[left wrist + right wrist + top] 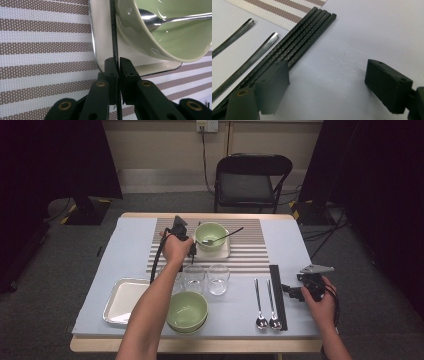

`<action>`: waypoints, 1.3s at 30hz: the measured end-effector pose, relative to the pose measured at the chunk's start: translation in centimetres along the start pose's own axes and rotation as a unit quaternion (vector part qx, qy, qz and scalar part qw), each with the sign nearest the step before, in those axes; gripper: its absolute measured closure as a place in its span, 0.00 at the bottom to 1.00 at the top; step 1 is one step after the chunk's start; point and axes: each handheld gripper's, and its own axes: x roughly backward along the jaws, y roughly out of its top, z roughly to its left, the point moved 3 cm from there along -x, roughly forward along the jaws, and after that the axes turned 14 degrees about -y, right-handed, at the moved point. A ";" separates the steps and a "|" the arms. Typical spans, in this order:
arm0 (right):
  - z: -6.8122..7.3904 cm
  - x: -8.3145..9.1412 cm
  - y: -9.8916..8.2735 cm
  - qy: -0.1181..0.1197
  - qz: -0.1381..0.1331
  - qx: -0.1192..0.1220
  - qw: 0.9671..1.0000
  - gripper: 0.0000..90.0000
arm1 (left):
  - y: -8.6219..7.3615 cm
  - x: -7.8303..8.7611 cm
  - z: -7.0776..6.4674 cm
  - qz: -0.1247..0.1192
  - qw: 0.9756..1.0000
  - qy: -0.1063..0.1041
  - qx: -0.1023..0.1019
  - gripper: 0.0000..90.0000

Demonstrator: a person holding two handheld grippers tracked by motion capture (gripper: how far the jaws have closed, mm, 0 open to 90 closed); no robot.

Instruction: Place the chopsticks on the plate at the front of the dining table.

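**A chopstick held beside the far bowl**

The landmark is the striped brown and white woven placemat [250, 251].

Nearest the person, in front of the placemat, sit a pale green round bowl [187, 312], a small white square tray [120, 300], two clear glasses [206, 279], two shiny metal spoons [265, 304] and a bundle of thin black chopsticks [278, 296]. The right gripper [295, 291] hovers just beside those chopsticks, its jaws wide apart and holding nothing.

On the placemat, the left gripper [117, 65] pinches one thin black chopstick [114, 32] tightly. The stick stands next to the white square plate [101, 37] under a second green bowl with a spoon in it [210, 235].

The stick is skinny, so I think it could slip or twist. It might also bump the bowl and tip it.

The stick's top end is cut off in the left gripper view, so whether it touches the plate is hard to tell.
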 end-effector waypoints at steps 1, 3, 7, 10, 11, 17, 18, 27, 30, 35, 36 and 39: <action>0.0 0.0 0.0 0.000 0.000 0.000 1.000 0.21 | 0.0 0.0 0.0 -0.001 1.000 -0.001 -0.001 0.94; 0.0 0.0 0.0 0.000 0.000 0.001 1.000 0.21 | 0.0 -0.1 0.0 -0.004 1.000 -0.001 0.003 0.94; 0.0 0.0 0.0 0.001 0.001 -0.001 1.000 0.21 | 0.1 -0.3 0.1 -0.001 1.000 0.000 -0.006 0.94; 0.0 0.0 0.0 0.000 0.000 0.000 1.000 0.21 | 0.1 -0.3 0.0 -0.002 1.000 -0.003 -0.005 0.93; 0.0 0.0 0.0 0.001 0.001 -0.001 1.000 0.21 | 0.1 -0.3 -0.1 -0.005 1.000 -0.007 -0.002 0.93; 0.0 0.0 0.0 0.001 0.001 -0.001 1.000 0.21 | 0.1 -0.5 -0.3 -0.005 1.000 -0.009 -0.006 0.91; 0.0 0.0 0.0 0.001 0.001 -0.001 1.000 0.21 | 0.1 -0.5 -0.4 -0.007 1.000 -0.009 -0.006 0.91; 0.0 0.0 0.0 0.001 0.000 -0.001 1.000 0.21 | 0.1 -0.1 -0.1 -0.004 1.000 -0.003 -0.013 0.89; 0.0 0.0 0.0 0.000 0.001 -0.001 1.000 0.21 | 0.1 0.1 -0.1 -0.003 1.000 -0.004 -0.015 0.90; 0.0 0.0 0.0 0.001 0.000 0.000 1.000 0.21 | 0.1 0.5 -0.1 -0.013 1.000 -0.003 -0.006 0.89; 0.0 0.0 0.0 0.001 0.000 0.000 1.000 0.21 | 0.1 0.8 0.1 -0.010 1.000 0.000 -0.015 0.89; 0.0 0.0 0.0 0.000 0.000 0.000 1.000 0.21 | 0.1 1.3 0.1 -0.014 1.000 0.001 -0.016 0.89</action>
